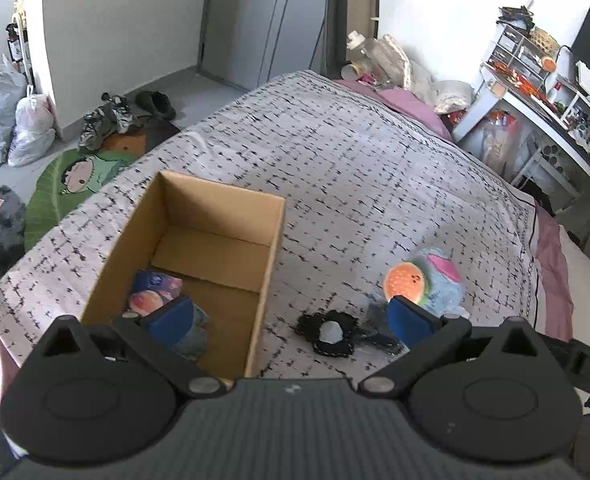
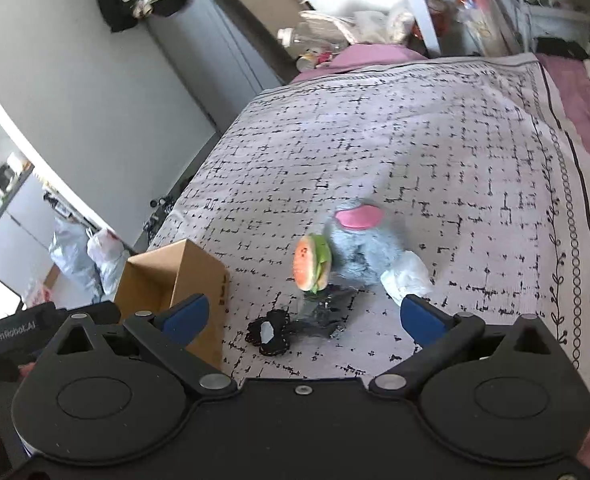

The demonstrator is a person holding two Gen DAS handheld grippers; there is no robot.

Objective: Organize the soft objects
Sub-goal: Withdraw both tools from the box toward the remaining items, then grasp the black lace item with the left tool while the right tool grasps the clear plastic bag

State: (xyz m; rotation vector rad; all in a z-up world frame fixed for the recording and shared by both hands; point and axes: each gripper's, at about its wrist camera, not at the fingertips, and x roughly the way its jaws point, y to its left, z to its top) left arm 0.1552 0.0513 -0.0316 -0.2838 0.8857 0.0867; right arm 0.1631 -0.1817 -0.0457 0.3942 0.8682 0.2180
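Both tongs are spread wide with nothing between their blue pads: the left tongs (image 1: pixel 291 316) hang over the near end of the cardboard box (image 1: pixel 231 216), one pad above its inside and the other out over the bed, while the right tongs (image 2: pixel 305 316) hover above the small pile of soft things. That box sits on the patterned bedspread (image 1: pixel 355 152) and already holds a soft packet printed with peach and blue (image 1: pixel 153 292) at its near end, next to a bluish fabric item partly hidden by the left pad. Beside the box on the bedspread lies a black crocheted piece with a pale centre (image 2: pixel 269 332), near a dark, blurred item I cannot identify. Just beyond them lies a blue plush toy with a pink patch (image 2: pixel 359 248), a plush burger (image 2: pixel 311 264) touching its side, and a white crumpled piece (image 2: pixel 407 276) against its other side.
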